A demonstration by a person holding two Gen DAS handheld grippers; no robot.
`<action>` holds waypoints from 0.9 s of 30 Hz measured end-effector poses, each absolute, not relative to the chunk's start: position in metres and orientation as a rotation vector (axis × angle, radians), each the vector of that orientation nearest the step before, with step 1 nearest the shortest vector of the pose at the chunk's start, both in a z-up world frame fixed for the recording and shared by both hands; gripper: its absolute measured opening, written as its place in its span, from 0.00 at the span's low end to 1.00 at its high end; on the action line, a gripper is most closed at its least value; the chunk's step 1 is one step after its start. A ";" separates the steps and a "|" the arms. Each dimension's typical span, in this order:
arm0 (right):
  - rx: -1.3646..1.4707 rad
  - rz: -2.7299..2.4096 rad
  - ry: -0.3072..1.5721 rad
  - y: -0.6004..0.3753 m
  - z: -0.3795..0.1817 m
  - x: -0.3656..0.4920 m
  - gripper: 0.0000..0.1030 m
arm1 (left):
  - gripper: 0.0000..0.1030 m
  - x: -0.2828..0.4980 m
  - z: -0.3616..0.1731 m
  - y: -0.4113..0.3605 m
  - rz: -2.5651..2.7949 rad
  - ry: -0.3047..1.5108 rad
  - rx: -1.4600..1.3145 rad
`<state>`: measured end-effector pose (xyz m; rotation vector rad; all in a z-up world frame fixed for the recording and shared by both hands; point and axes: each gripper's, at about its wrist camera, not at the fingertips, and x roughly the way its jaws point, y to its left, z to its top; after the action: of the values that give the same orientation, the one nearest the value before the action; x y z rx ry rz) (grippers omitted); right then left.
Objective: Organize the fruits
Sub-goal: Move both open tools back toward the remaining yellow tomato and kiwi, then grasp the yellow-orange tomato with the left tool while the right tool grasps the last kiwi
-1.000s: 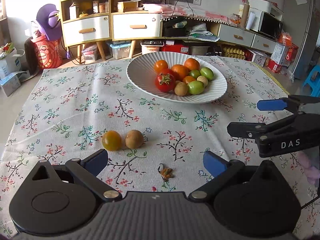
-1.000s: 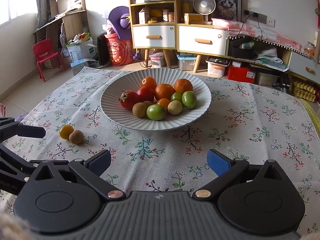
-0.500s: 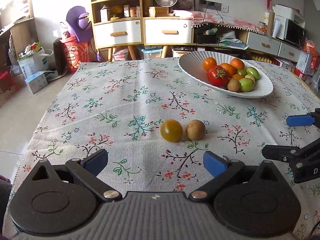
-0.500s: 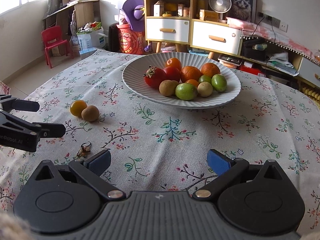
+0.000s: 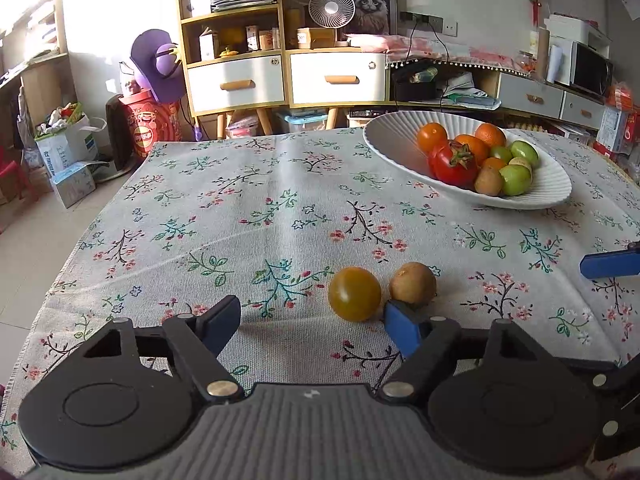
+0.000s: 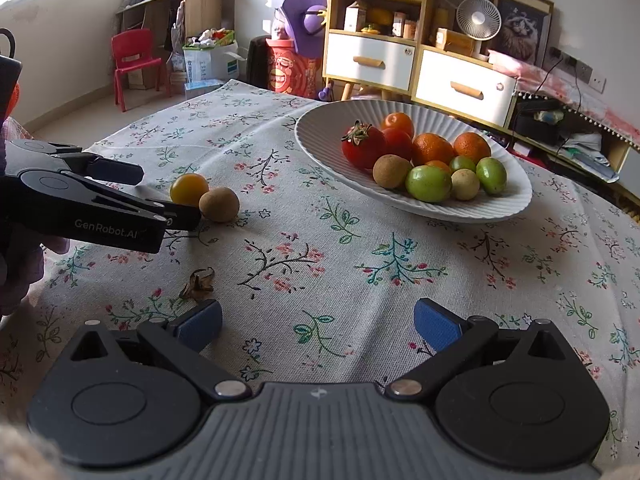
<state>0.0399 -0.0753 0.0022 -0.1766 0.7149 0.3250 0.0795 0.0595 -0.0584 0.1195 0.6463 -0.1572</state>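
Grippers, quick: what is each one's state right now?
Left gripper: open, jaws just closing, nothing between them; yellow tomato just ahead.
Right gripper: open, empty.

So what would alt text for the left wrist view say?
The left gripper, jaws apart and empty, nears a yellow tomato and a brown fruit on a floral tablecloth. Behind, a white ribbed bowl holds more fruit.

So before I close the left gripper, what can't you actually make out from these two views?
- Left gripper: whether its blue pad touches the brown fruit; the pad covers the fruit's lower edge in the left wrist view, the finger blocks it in the right.
- Right gripper: cut off by the left view's edge.
- Fruits deep in the bowl: hidden by front ones.
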 end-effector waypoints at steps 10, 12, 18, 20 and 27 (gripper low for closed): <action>-0.170 0.403 0.693 -0.062 0.008 0.047 0.93 | 0.15 0.084 -0.053 0.054 -0.238 0.674 0.128; -0.147 0.426 0.686 -0.059 0.010 0.051 0.89 | 0.15 0.084 -0.052 0.057 -0.231 0.683 0.126; -0.091 0.459 0.701 -0.049 0.006 0.063 0.71 | 0.15 0.086 -0.048 0.073 -0.174 0.718 0.101; -0.103 0.469 0.707 -0.044 0.004 0.066 0.66 | 0.15 0.086 -0.047 0.079 -0.160 0.728 0.085; -0.139 0.475 0.692 -0.029 0.004 0.073 0.50 | 0.15 0.083 -0.044 0.091 -0.145 0.747 0.056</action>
<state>0.0728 -0.0293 0.0045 -0.1385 0.6924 0.4752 0.0833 0.0910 -0.0444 0.0558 0.7473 -0.1453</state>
